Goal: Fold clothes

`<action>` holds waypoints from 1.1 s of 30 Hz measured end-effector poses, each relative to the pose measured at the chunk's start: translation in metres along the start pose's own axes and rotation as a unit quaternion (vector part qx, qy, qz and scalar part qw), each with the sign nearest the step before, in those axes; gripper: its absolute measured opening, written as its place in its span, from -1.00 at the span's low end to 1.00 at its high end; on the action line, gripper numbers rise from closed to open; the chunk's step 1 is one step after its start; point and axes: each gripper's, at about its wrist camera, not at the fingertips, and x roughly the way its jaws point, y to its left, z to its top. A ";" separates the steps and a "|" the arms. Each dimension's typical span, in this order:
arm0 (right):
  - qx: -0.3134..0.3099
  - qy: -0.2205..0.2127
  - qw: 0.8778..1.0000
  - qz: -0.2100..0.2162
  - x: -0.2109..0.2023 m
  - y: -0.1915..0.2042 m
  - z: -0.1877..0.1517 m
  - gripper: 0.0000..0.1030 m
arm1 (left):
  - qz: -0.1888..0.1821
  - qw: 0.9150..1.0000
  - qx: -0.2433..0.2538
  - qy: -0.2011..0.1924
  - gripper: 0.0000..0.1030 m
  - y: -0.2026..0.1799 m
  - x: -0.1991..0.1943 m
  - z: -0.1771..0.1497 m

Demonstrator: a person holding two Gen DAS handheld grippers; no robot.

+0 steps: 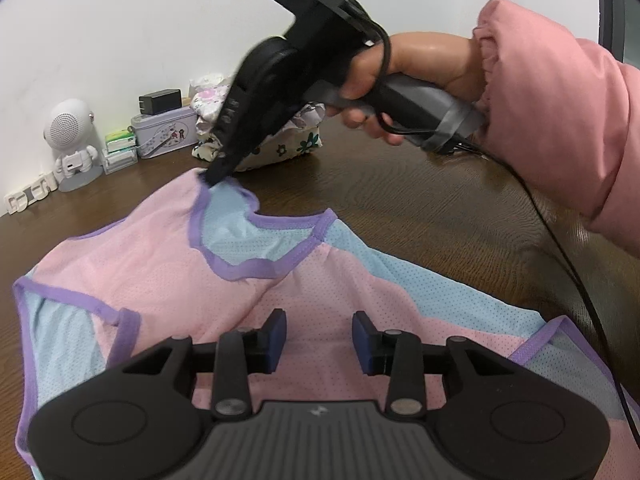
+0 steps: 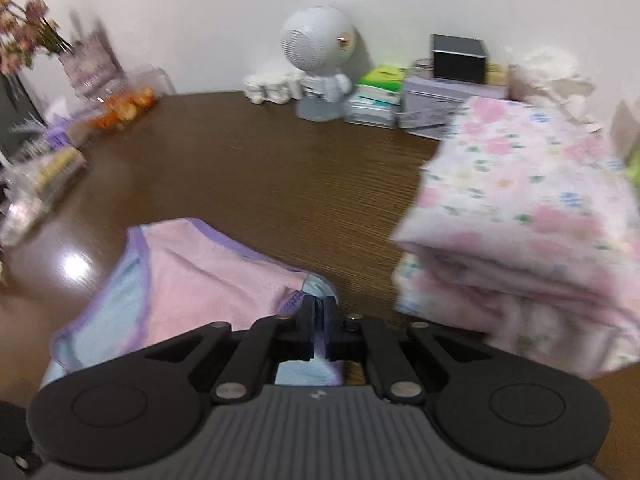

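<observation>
Top: pink and blue mesh sleeveless top with purple trim (image 1: 240, 280) lies flat on the brown wooden table (image 1: 400, 200), near its front edge. Its neck hole points toward the back edge; its long side runs left to right.
Right gripper (image 2: 319, 320): fingers pinched tight on a purple-trimmed shoulder strap.
Left gripper (image 1: 319, 340): fingers apart above the pink cloth, holding nothing.
Behind: folded flowery clothes pile (image 2: 540, 220), white round-headed robot toy (image 1: 74, 140) at the back edge.
</observation>
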 end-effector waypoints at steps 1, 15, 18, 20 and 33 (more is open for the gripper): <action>-0.002 -0.003 1.000 -0.003 -0.001 0.000 -0.001 -0.90 | 0.000 1.000 0.000 0.000 -0.33 0.000 0.000 0.000; -0.119 -0.048 0.991 -0.045 -0.015 0.048 -0.049 -0.55 | -0.001 1.000 0.002 -0.001 -0.32 0.001 -0.001 -0.002; -0.123 -0.048 0.989 -0.064 -0.004 0.045 -0.052 -0.56 | -0.001 1.000 0.003 -0.001 -0.32 0.001 -0.001 -0.003; -0.089 -0.060 0.993 -0.049 -0.004 0.037 -0.049 -0.56 | -0.001 1.000 0.003 -0.002 -0.32 0.002 -0.001 -0.003; 0.140 -0.074 0.986 0.046 0.020 -0.001 -0.027 -0.78 | -0.002 1.000 0.003 -0.003 -0.31 0.002 -0.002 -0.004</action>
